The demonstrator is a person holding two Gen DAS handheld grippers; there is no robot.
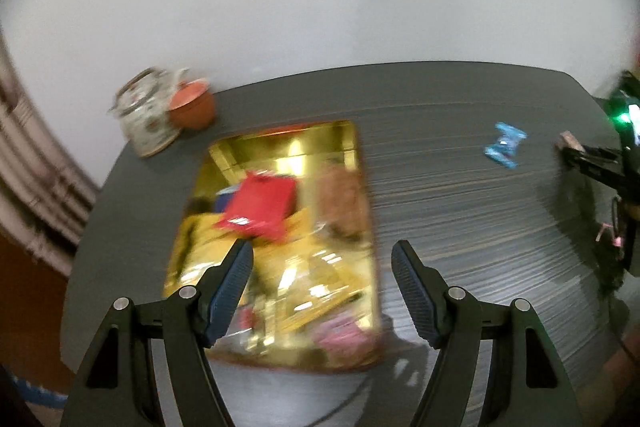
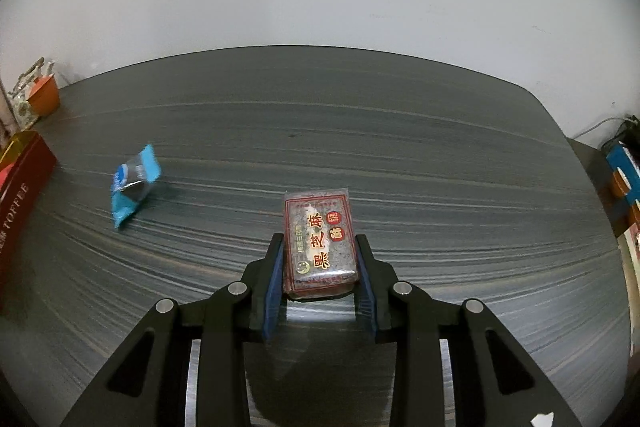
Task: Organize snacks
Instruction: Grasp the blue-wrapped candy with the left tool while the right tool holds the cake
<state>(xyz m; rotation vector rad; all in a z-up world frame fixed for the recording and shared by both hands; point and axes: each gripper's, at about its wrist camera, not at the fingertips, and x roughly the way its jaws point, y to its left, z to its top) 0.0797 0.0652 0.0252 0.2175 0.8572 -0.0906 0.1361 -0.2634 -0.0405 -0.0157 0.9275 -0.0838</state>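
Right hand-held gripper (image 2: pixel 320 263) clamps the sesame snack block (image 2: pixel 320 247) between its pads.

left wrist: peers down steeply between its jaws, close over the gold box (image 1: pixel 280 239), picture smeared | right wrist: same steep tilt, low over the desk (image 2: pixel 360 147), sharp | shared: desk, blue wrapper (image 1: pixel 505 145) (image 2: pixel 134 183), orange cup (image 1: pixel 192 105) (image 2: pixel 44 97), pale wall
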